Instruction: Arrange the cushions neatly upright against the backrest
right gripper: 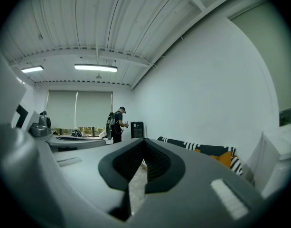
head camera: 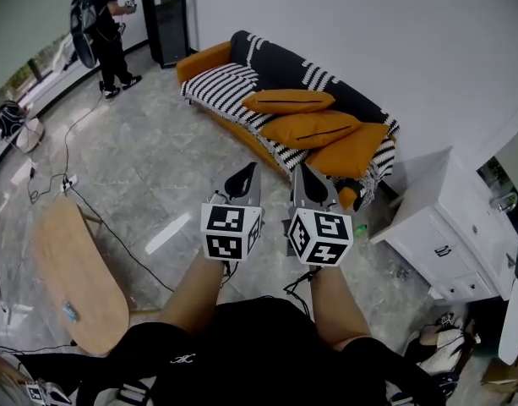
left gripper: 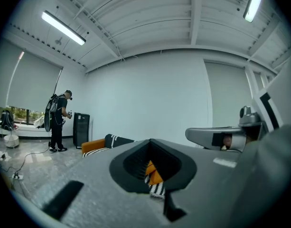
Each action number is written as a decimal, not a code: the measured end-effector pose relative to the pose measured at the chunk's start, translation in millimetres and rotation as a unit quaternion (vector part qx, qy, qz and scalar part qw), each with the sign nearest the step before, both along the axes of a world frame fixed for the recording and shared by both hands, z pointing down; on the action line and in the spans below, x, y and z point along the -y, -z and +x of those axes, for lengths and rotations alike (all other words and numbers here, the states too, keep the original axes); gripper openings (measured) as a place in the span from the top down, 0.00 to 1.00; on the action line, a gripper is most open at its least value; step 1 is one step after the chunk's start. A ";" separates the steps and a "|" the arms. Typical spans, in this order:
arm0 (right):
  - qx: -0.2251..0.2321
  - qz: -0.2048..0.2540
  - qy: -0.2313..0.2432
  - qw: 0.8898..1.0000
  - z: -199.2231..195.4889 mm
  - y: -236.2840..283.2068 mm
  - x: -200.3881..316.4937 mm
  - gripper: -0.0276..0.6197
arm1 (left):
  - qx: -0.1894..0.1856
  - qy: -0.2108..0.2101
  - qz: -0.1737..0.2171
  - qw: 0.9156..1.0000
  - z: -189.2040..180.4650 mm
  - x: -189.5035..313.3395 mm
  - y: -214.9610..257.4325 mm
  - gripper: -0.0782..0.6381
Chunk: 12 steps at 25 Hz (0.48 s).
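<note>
Head view: both grippers empty, no cushion stood up yet.
Nearest, the left gripper and right gripper sit side by side, jaws together on nothing, well short of the sofa. Beyond them, three orange cushions lie flat and overlapping along the seat. None leans on the backrest, so the whole job appears still to do.
</note>
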State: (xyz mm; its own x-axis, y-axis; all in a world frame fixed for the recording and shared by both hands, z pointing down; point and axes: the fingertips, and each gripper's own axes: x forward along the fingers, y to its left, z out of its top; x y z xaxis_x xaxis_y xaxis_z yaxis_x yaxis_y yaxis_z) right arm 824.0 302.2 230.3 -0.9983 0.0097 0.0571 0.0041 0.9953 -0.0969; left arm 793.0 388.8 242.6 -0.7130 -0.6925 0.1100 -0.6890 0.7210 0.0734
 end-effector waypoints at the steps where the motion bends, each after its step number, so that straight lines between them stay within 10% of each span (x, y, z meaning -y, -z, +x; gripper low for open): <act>1: -0.003 -0.002 -0.002 1.000 -2.6 -2.9 -5.6 0.95 | -0.003 -0.003 0.001 1.000 -2.3 -5.6 -3.0 0.88; 12: -0.022 0.007 0.002 1.000 -58.1 -28.0 -39.7 0.95 | -0.028 0.026 -0.009 0.999 -64.9 -43.3 -32.3 0.88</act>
